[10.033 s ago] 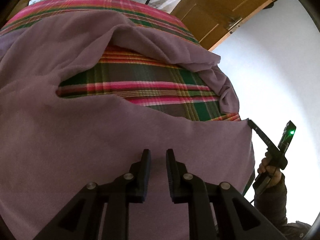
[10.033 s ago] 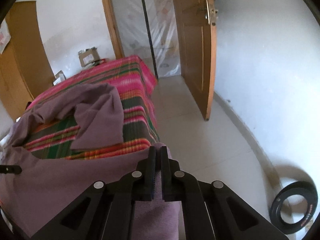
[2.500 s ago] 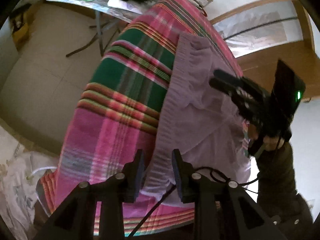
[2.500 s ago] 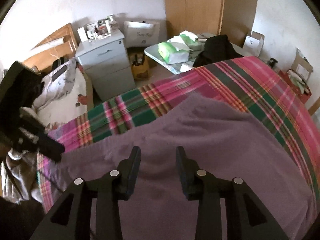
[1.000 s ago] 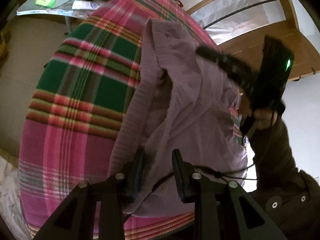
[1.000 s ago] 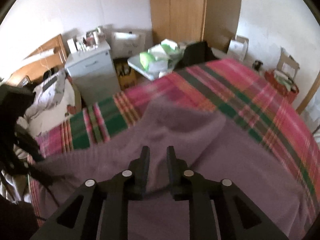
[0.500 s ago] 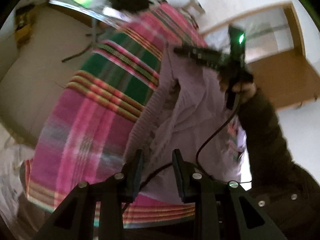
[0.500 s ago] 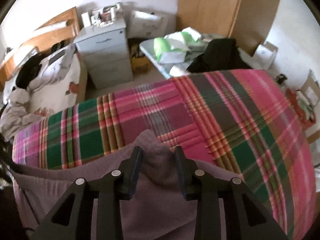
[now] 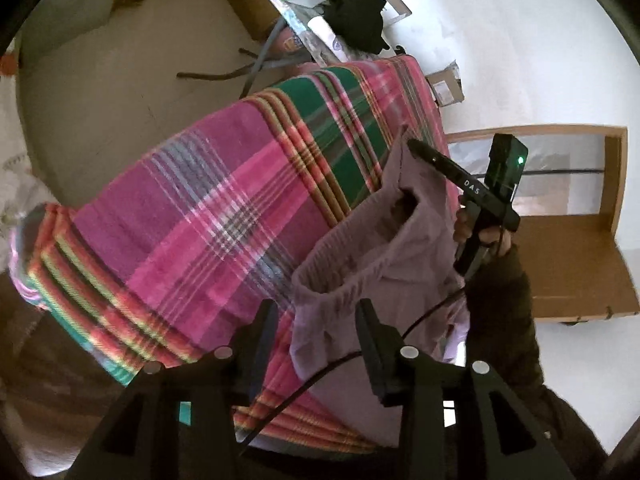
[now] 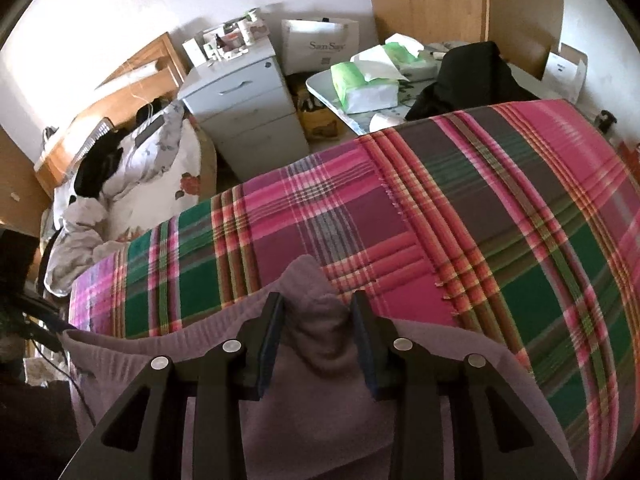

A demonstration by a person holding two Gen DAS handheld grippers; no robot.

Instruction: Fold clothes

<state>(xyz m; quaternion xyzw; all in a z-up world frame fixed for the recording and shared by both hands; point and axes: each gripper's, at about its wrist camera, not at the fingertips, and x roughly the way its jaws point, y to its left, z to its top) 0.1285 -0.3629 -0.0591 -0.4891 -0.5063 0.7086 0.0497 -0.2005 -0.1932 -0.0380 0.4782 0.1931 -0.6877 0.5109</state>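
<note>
Left wrist view: one purple garment on one plaid blanket; both hand-held grippers' jaws opening, cloth between them.

White walls enclose the room. A grey drawer cabinet stands beside a wooden headboard. A wooden wardrobe stands behind a cluttered folding table. The floor is beige. A wooden door stands open.

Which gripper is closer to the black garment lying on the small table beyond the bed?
The right gripper. It stands over the purple sweater's far part, toward the black garment. The left gripper, jaws opening, is at the bed's near end, farther away.
</note>
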